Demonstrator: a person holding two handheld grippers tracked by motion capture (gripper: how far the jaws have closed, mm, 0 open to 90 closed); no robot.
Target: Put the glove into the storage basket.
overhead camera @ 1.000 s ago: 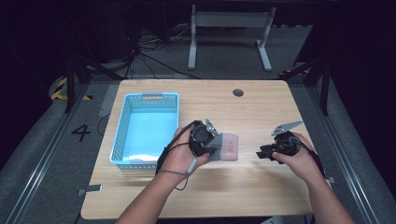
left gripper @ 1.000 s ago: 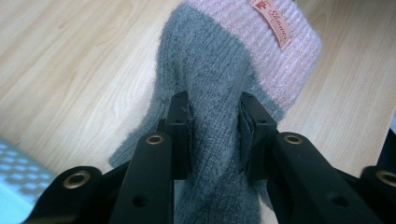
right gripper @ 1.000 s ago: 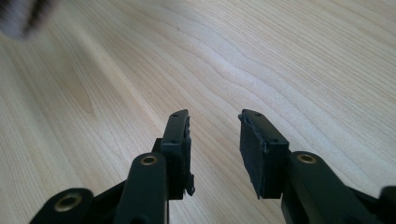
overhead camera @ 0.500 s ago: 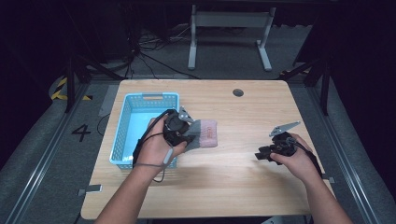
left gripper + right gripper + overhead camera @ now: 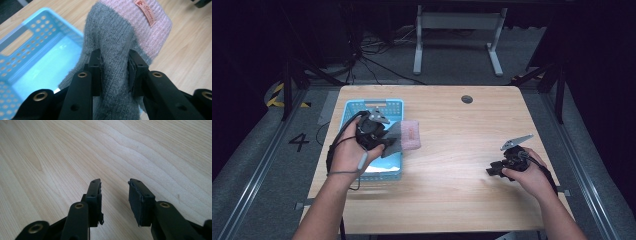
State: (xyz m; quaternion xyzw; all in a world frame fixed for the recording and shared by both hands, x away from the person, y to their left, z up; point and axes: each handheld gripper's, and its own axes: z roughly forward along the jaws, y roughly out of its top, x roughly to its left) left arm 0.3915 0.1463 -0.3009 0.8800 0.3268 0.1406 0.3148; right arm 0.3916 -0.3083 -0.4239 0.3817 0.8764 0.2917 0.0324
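The sock hangs clamped in the left claw, held over the right edge of the basket, partly above the basket and partly above the tabletop. The jaws pinch its grey body from both sides. The left hand grips the claw from below and behind, the forearm coming up from the bottom edge, a cable looping round the wrist.

The sock is fuzzy grey knit with a pink ribbed cuff at the far end; a small orange label is sewn on the cuff. In the high view the cuff points right, toward the middle of the tabletop.

The right claw sits low over the bare wood near the right edge, well apart from the sock, its jaws apart with nothing between them. The right hand wraps it from behind.

One sock, one blue perforated basket, two claws, one wooden tabletop.
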